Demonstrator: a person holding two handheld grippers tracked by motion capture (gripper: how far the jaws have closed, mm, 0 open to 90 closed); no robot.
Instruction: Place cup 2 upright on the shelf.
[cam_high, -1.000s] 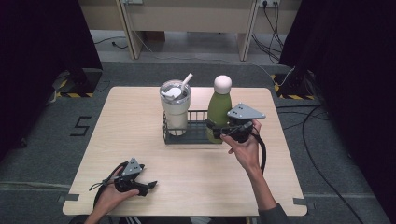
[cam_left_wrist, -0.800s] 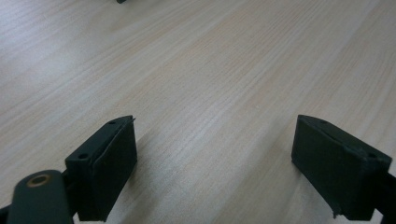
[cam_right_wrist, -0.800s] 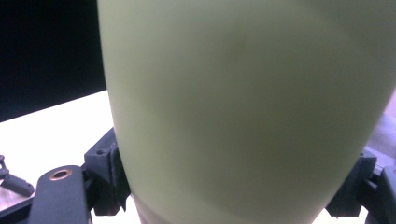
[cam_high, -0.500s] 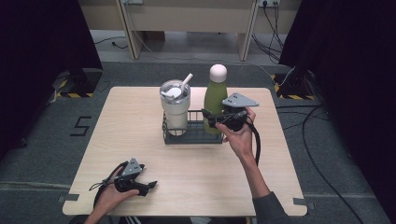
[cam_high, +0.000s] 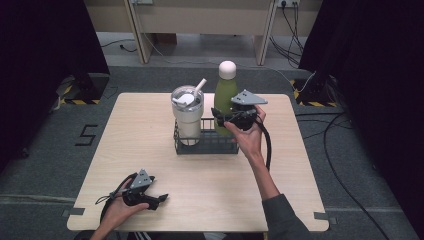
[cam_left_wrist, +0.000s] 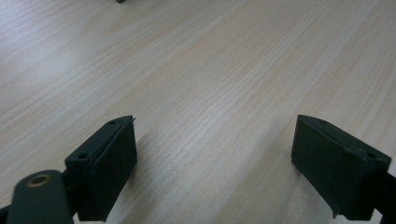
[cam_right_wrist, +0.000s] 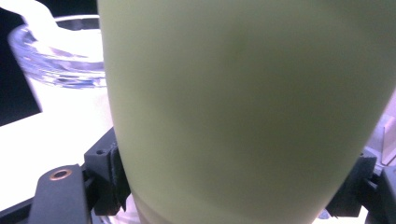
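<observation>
A green bottle (cam_high: 224, 95) with a white cap stands upright, and my right gripper (cam_high: 222, 117) is shut on its body from the right side. In the right gripper view the bottle (cam_right_wrist: 243, 102) sits between both black jaws, whose pads press on it. Its lower end is over the right half of the black wire basket (cam_high: 205, 146); I cannot tell whether it rests on the basket floor. A white tumbler (cam_high: 187, 112) with a lid and straw stands in the basket's left half, close beside the bottle. My left gripper (cam_high: 157, 200) lies open on the table near the front left, nothing between its jaws (cam_left_wrist: 215, 168).
The light wooden table (cam_high: 210, 185) has bare room in front of and to both sides of the basket. The tumbler (cam_right_wrist: 56, 60) is just left of the bottle in the right gripper view. Dark floor with cables surrounds the table.
My right gripper has carried the green bottle leftward and farther from the person, from beside the basket's right end to over its right half. The left gripper has stayed put.
</observation>
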